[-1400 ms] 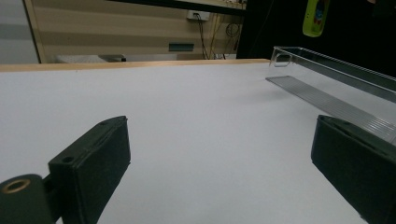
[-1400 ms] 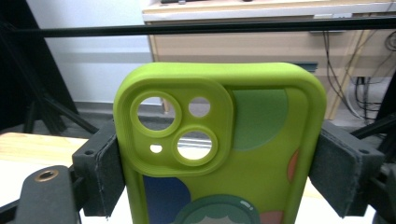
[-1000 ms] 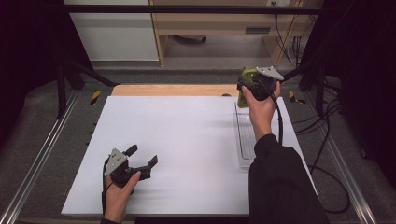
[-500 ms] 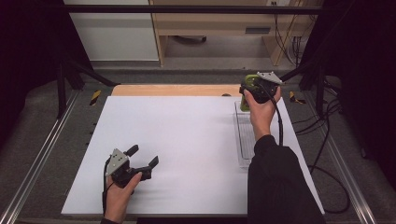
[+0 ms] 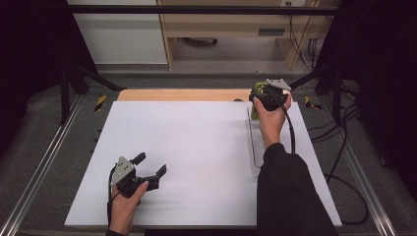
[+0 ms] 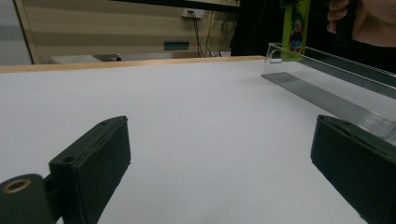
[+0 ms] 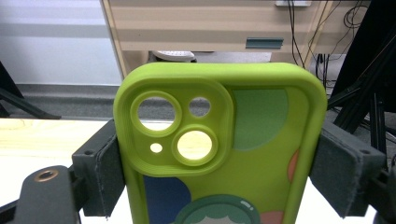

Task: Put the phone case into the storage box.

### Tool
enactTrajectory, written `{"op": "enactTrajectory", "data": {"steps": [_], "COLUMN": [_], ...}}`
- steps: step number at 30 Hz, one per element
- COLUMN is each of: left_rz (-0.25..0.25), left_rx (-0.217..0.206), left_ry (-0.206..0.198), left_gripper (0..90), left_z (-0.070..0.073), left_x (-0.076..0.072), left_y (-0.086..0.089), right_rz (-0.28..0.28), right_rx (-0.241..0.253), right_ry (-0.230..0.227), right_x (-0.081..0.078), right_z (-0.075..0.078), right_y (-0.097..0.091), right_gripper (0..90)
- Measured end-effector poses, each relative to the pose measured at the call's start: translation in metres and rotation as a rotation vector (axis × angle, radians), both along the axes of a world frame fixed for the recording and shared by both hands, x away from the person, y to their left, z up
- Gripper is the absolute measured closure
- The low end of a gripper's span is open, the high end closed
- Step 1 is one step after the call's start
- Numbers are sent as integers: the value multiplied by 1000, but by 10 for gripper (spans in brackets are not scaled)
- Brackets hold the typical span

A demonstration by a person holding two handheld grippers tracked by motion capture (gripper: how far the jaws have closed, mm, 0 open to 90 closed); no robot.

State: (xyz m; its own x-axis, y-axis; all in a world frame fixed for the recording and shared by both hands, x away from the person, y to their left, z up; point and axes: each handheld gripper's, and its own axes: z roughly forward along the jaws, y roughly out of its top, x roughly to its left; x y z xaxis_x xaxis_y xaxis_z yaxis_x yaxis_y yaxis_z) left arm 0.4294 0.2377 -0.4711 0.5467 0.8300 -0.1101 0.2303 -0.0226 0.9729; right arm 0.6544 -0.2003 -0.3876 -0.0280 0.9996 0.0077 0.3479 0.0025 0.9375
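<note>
The right gripper [image 5: 259,100] is clenching a green phone case [image 7: 219,149] by its two long edges and holding it upright at the far end of the clear plastic tray [image 5: 255,147] on the right side of the white table [image 5: 196,147], while the left gripper [image 5: 147,169] is resting near the front edge with its jaws spread and nothing between them. Judging by this, the case is being set down into the tray, so it is worth keeping it square to the tray walls and lowering slowly. The grip should not be loosening until the bottom edge is seated.
</note>
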Motion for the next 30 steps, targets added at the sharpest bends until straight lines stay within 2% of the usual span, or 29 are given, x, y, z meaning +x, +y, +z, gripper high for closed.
{"op": "enactTrajectory", "data": {"steps": [3,6,8,14,19,30], "left_rz": [0,3,0,-1,-3,-2], "left_rx": [-5,2,3,4,-3,-2], "left_ry": [4,-1,-1,1,10,9], "left_gripper": [45,45,45,45,45,45], "left_z": [0,0,0,-1,-2,-2], "left_x": [0,0,0,0,1,1], "left_y": [1,1,0,0,0,1], "right_rz": [0,-10,-16,-17,-31,-44], "right_rx": [3,29,15,12,54,26], "right_ry": [-1,-4,-12,-5,-5,-4], "right_x": [2,2,1,3,4,5], "right_z": [-3,-4,-3,-5,-12,-21], "right_y": [3,5,7,6,3,2], "right_gripper": [165,165,165,165,165,165]}}
